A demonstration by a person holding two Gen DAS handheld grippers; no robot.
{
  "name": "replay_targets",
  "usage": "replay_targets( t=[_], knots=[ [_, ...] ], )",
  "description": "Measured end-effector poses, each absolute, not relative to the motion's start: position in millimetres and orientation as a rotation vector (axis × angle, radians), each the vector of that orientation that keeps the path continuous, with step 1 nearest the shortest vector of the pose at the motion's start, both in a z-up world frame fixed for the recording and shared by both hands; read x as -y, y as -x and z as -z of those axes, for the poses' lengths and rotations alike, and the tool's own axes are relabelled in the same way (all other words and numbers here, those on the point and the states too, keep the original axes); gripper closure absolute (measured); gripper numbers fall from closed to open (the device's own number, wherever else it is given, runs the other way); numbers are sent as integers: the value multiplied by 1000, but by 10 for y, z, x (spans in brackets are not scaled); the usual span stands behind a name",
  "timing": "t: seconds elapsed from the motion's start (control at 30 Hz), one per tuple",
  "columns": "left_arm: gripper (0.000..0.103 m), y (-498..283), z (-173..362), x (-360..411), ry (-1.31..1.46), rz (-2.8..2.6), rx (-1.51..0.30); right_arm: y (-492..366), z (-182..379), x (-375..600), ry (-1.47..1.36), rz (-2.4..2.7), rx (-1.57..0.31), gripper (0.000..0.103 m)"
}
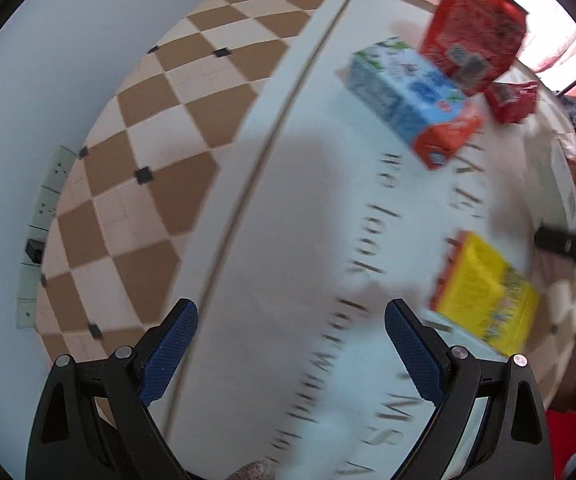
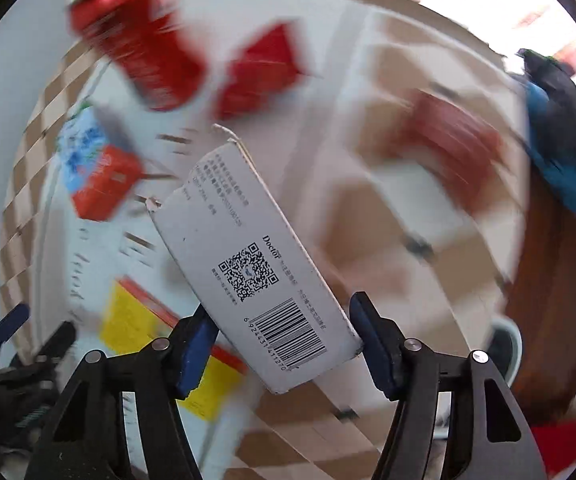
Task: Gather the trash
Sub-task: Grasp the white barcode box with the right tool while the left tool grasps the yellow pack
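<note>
The right gripper [image 2: 282, 334] was clamped on a white carton [image 2: 252, 256] (QR code and barcode facing the camera), held tilted above the checkered floor [image 2: 367, 216]. The left gripper [image 1: 291, 320] hung with its blue pads [image 1: 411, 344] wide apart and nothing between them, over a white worktop [image 1: 288, 200] printed with dark lettering. On that worktop lay a yellow box [image 1: 483, 288] near right, a blue-and-orange carton [image 1: 407, 100] farther off, and a red box [image 1: 475, 28] beyond it; motion blur smeared their details.
</note>
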State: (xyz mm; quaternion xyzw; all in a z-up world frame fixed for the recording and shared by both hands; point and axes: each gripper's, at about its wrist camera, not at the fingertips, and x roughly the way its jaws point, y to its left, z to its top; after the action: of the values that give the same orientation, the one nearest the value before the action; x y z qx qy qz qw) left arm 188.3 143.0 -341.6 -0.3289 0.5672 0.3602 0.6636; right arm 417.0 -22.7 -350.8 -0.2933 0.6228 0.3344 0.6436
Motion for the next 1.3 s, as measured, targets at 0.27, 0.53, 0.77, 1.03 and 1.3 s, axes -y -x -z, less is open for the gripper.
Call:
replay_targets(
  t=[0.27,0.53,0.77,1.03,1.3],
  knots=[
    [7,-2491,3438,-1111,1005,-666,-1294,-4138,3526,1721,275,-495,-1421,37],
    [9,-2968,3657,-1137,1127,-789,-1337,-3985,3559,2120,137,-408,-1368,37],
    [30,-3039,3582,-881,934,-824,-1346,-3937,3623,2013,139,-430,-1371,37],
    [32,-2623,3558,-400,518,-579,-1463,-3628,3561,2237,90,-493,-1398,43],
    [32,-1988,3612,-291,451,-516,-1481,-3072,3589,2229,114,-614,-1485,42]
  ],
)
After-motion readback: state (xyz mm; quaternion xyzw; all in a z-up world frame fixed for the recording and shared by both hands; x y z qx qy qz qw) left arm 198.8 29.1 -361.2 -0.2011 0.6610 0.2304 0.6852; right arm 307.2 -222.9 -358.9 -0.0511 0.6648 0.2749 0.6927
